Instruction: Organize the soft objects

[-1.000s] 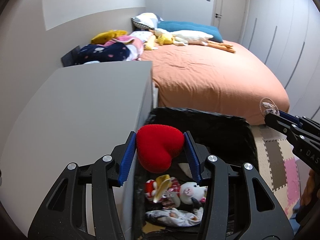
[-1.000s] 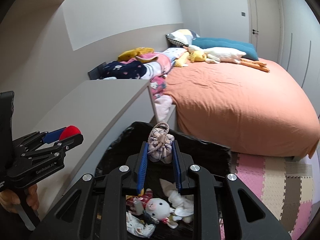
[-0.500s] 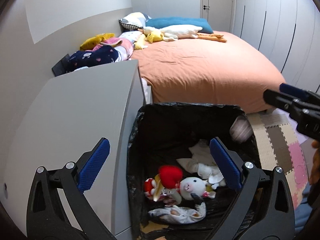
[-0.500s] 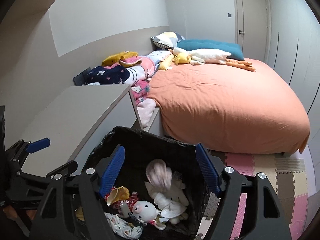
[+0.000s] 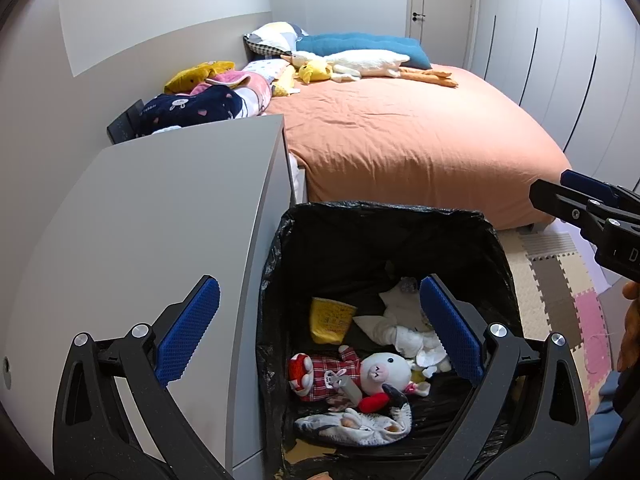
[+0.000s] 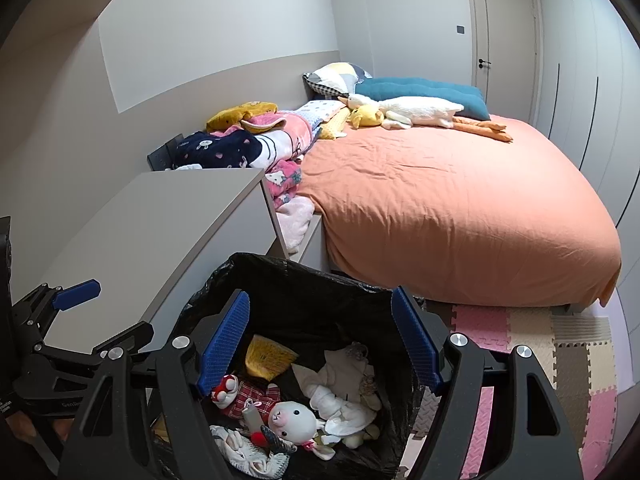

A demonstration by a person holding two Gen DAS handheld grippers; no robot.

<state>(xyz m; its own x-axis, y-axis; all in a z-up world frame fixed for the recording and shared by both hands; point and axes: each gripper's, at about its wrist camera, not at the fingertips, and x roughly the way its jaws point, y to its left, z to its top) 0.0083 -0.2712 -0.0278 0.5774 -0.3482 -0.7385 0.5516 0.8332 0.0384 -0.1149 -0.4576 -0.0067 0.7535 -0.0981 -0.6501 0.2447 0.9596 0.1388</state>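
Left hand-held gripper (image 5: 320, 330) and right hand-held gripper (image 6: 320, 340) both released and empty above black-lined bin (image 5: 384, 220), white bunny plush (image 5: 386, 372) among soft toys inside, grey worktop (image 5: 160, 220) at left

Bedroom, evenly lit. Walls (image 6: 224, 20): two-tone, pale grey above, beige band below. Bed (image 6: 460, 208): wide, orange cover, set against the left wall. Head of bed: teal cushion (image 6: 420, 90) and patterned pillow (image 6: 336, 76). Folded blankets (image 6: 256, 140): pink, navy and yellow, piled between bed and wall. Grey cabinet (image 5: 160, 216): flat top, standing just before the bed's foot on the left. Door (image 6: 504, 40): beige, closed, dark handle, at the far end. Wardrobe fronts (image 5: 560, 60): pale, along the right wall. Floor: interlocking foam mat (image 6: 560, 360) in pink, cream and grey tiles.
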